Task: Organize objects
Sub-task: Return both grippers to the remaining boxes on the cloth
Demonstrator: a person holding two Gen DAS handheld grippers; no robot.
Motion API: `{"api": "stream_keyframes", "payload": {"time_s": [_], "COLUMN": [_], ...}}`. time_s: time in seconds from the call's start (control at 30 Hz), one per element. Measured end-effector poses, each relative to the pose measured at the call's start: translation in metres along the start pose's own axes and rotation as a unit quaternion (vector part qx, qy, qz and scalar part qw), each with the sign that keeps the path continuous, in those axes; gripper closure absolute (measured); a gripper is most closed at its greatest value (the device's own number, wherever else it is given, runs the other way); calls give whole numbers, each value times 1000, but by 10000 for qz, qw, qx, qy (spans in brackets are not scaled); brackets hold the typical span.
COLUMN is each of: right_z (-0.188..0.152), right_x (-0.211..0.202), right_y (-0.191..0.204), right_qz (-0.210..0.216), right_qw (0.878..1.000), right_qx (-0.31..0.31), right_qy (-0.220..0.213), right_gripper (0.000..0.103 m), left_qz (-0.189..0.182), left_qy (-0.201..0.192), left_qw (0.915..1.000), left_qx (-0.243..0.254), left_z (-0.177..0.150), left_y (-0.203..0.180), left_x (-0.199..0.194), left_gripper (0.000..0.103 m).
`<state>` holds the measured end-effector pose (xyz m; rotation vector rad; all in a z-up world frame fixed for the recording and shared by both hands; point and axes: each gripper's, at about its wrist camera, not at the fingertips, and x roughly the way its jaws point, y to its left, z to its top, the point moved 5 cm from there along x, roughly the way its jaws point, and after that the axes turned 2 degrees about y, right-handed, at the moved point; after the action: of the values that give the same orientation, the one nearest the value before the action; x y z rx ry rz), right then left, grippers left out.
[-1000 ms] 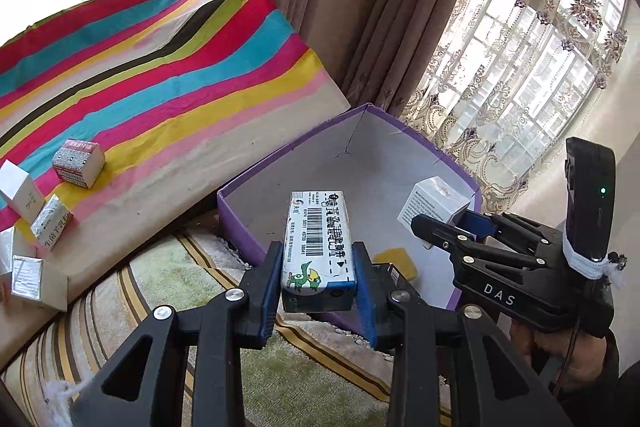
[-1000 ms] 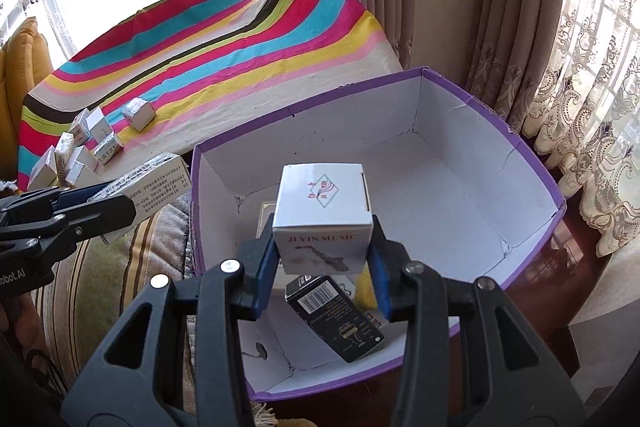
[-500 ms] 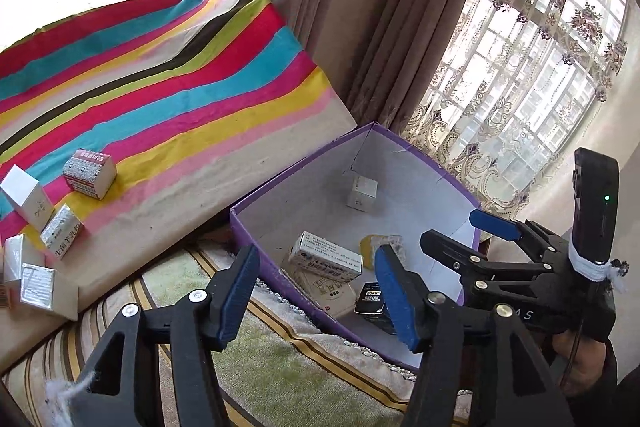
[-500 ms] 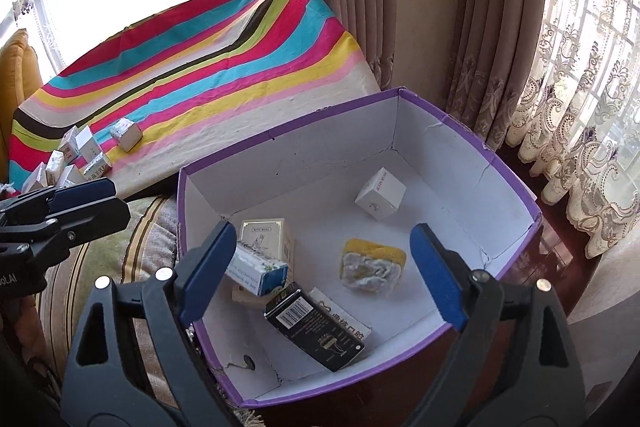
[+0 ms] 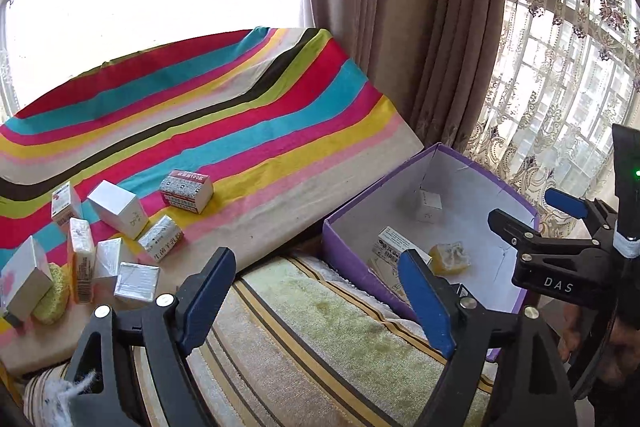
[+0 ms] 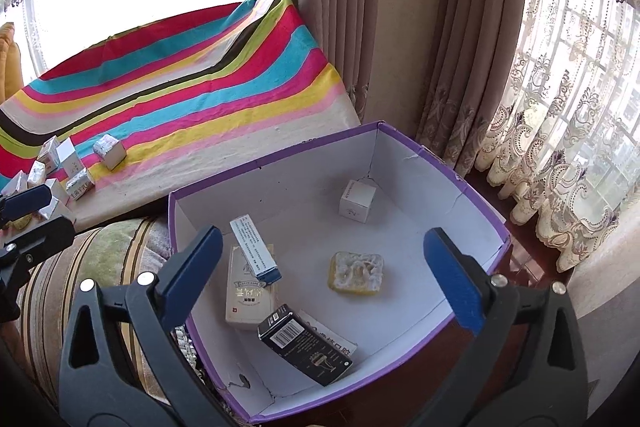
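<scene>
Both cartons have gone from the jaws since a second ago: the blue-and-white medicine carton (image 6: 254, 247) that the left hand-held gripper (image 5: 316, 297) carried and the white cube box (image 6: 357, 201) that the right hand-held gripper (image 6: 316, 277) carried now lie inside the purple-rimmed box (image 6: 452, 169), ahead of and below the right one's fingers. Each hand-held gripper is opening wide with nothing between its pads, the right wider than the left. The drop looks done, so the step in hand is probably the return for more. The remaining small cartons (image 5: 116, 211) sit clustered on the striped cloth (image 5: 240, 115), ahead and to the left of the left hand-held gripper, some touching, one red-labelled carton (image 5: 186, 190) standing apart. To do it well, keep the jaws spread while swinging clear of the box wall, pick the isolated carton or one at the cluster's edge, and square the pads to its flat sides so neighbours are not knocked.
</scene>
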<state>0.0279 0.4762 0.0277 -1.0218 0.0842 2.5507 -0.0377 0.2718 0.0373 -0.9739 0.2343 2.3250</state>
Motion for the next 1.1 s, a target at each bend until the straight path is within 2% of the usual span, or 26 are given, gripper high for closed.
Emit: {"api": "stream_keyframes", "payload": {"time_s": [0.07,0.13,0.23,0.27,0.33,0.4,0.43,0.57,0.77,1.1], "right_z": [1,2,4,5,5,5,4,2,-3,-12], "right_x": [-3,-4,-7,-7,-9,-9,-9,-10,-11,-11], "right_y": [6,10,12,14,17,20,21,31,53,108], "right_qz": [-155,-147,-130,-136,7,265,392,646,1060,1524], "right_qw": [9996,9995,9997,9997,9997,9995,9992,9979,9943,9864], "right_qx": [-231,-283,-179,-173,-209,-121,-29,-43,-85,-607], "right_qy": [-49,-40,-67,-96,-144,-134,-124,-48,-14,115], "right_gripper": [1,1,1,1,1,1,1,1,1,1], "left_qz": [209,286,333,419,398,6,-75,248,643,695], "left_qy": [-202,-589,-890,-887,-901,-920,-954,-823,-848,-807], "left_qw": [9996,9979,9955,9952,9950,9954,9946,9936,9870,9753], "left_qx": [-41,9,10,-62,-149,-279,-405,-735,-1205,-1933], "left_z": [-1,-1,-5,-5,-8,-12,-14,-25,-50,-80], "left_y": [9,14,23,26,33,40,46,70,109,158], "left_x": [-6,-17,-28,-30,-33,-38,-41,-47,-64,-83], "left_gripper": [18,17,5,0,0,0,0,0,0,1]}}
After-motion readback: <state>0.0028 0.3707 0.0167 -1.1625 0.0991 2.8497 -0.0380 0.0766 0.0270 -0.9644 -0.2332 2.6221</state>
